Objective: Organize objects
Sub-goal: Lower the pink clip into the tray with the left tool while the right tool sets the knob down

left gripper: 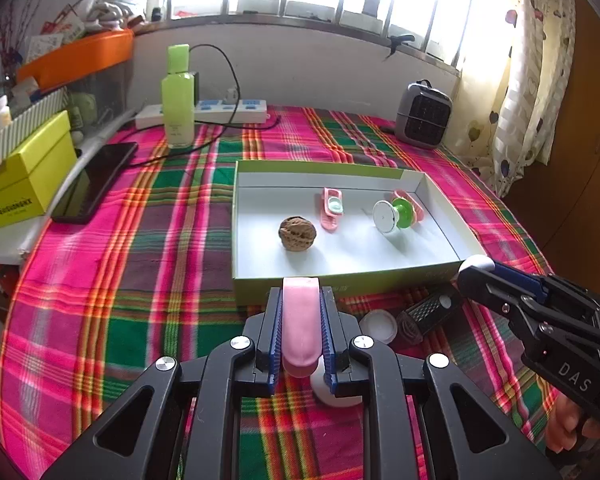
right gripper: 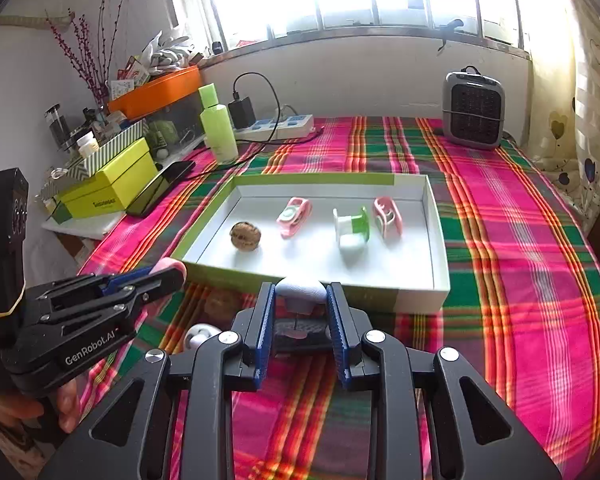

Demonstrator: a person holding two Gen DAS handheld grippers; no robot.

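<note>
- Four items already lie in the tray [left gripper: 256,216]: walnut [left gripper: 297,234], pink clip [left gripper: 331,209], green-white spool [left gripper: 394,214], second clip [right gripper: 387,216].
- Left gripper [left gripper: 301,304] clamps a pink piece [left gripper: 298,322], right gripper [right gripper: 300,300] a white knob [right gripper: 301,291], both near the tray's front wall.
- Left on the cloth: small grater [left gripper: 424,314], white cap [left gripper: 376,325], another walnut [right gripper: 222,305].
</note>
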